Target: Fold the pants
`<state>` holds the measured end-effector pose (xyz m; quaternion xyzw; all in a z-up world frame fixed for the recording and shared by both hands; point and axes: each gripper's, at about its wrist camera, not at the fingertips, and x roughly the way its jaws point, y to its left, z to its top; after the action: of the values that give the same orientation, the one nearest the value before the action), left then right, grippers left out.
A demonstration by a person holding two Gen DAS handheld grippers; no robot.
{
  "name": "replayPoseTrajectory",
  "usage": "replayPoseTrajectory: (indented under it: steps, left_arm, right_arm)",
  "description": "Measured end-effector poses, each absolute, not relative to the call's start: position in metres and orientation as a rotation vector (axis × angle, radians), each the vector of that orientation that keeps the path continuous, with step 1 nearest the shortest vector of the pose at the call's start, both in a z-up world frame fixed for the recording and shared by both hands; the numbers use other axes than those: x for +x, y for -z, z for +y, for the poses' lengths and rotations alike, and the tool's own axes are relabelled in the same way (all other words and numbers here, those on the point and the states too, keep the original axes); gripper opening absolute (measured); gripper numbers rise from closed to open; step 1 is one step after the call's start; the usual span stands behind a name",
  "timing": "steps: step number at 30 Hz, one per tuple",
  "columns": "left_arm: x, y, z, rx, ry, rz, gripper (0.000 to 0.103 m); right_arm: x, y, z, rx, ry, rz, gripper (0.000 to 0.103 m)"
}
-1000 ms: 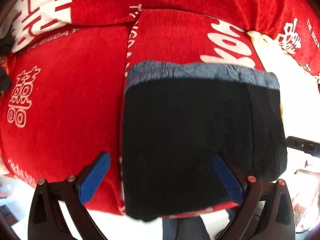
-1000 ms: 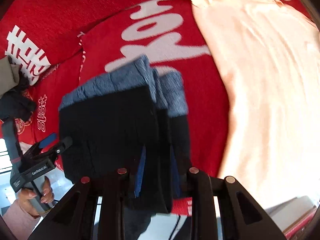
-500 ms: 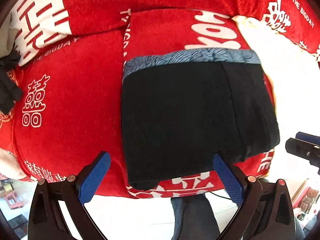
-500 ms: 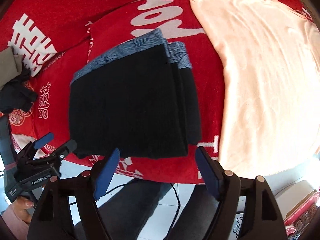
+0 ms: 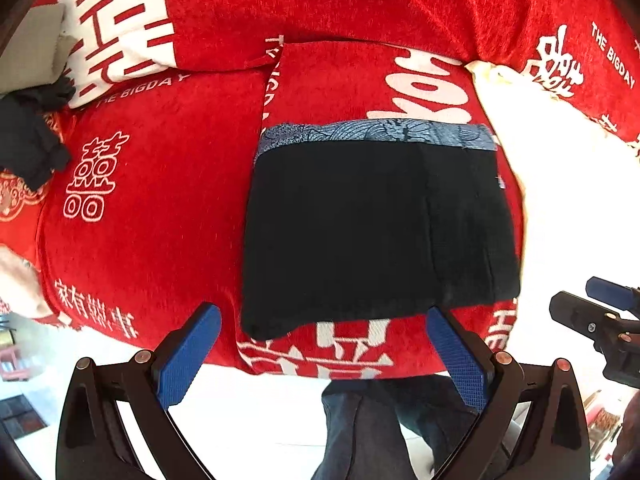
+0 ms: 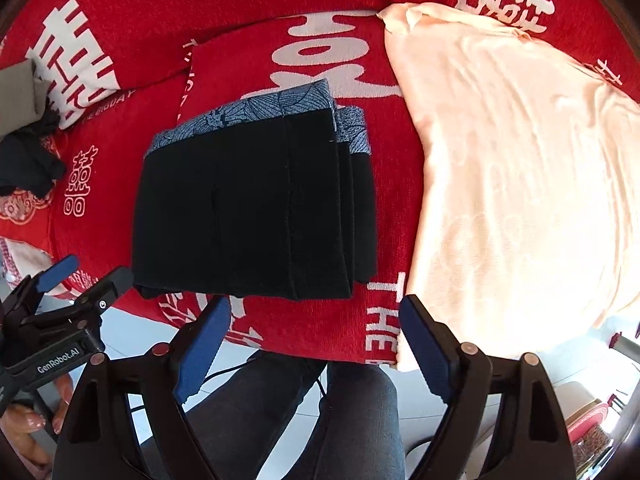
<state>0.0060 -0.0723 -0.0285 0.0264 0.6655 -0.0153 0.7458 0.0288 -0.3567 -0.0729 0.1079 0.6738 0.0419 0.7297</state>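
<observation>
We find the black pants (image 6: 256,204) lying folded in a compact rectangle on the red blanket (image 5: 160,184) that covers the bed, near its front edge, with the blue patterned waistband (image 5: 372,134) turned toward the far side. The left gripper (image 5: 320,356) hangs above the front edge with its jaws spread wide and nothing between them; the right gripper (image 6: 316,340) likewise holds nothing, its jaws opening further at this moment and clear of the cloth. We judge the fold essentially complete, so the remaining risks concern disturbing it. First, the right-hand layers sit stepped rather than flush, with a second strip of waistband showing past the top layer; any brush from a blue pad (image 6: 202,344) could fan those layers wider. Second, the bundle's front edge lies close to the blanket's front edge, and a careless nudge toward us could slide it off. Third, the peach cloth (image 6: 520,184) lies just beside the pants on the right; a tidying pass there might snag it and drag it across the fold. A dark garment (image 5: 28,144) at the left edge lies well apart and poses no concern.
</observation>
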Motion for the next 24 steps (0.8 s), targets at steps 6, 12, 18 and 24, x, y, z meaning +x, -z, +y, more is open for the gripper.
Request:
replayPoseTrajectory:
  steps: [6, 12, 18, 24]
  left_arm:
    - [-0.007, 0.015, -0.077, 0.069, 0.016, 1.442, 0.103]
    - [-0.016, -0.002, -0.080, 0.071, -0.009, 1.410, 0.103]
    - [-0.024, -0.011, -0.080, 0.081, -0.025, 1.388, 0.103]
    - [-0.026, -0.015, -0.077, 0.087, -0.029, 1.376, 0.103]
  right_arm:
    - [0.020, 0.052, -0.352, 0.216, -0.121, 1.473, 0.088]
    - [0.014, 0.037, -0.345, 0.204, -0.143, 1.451, 0.088]
    - [0.005, 0.028, -0.345, 0.179, -0.132, 1.444, 0.088]
    - [0.001, 0.024, -0.345, 0.161, -0.115, 1.431, 0.088]
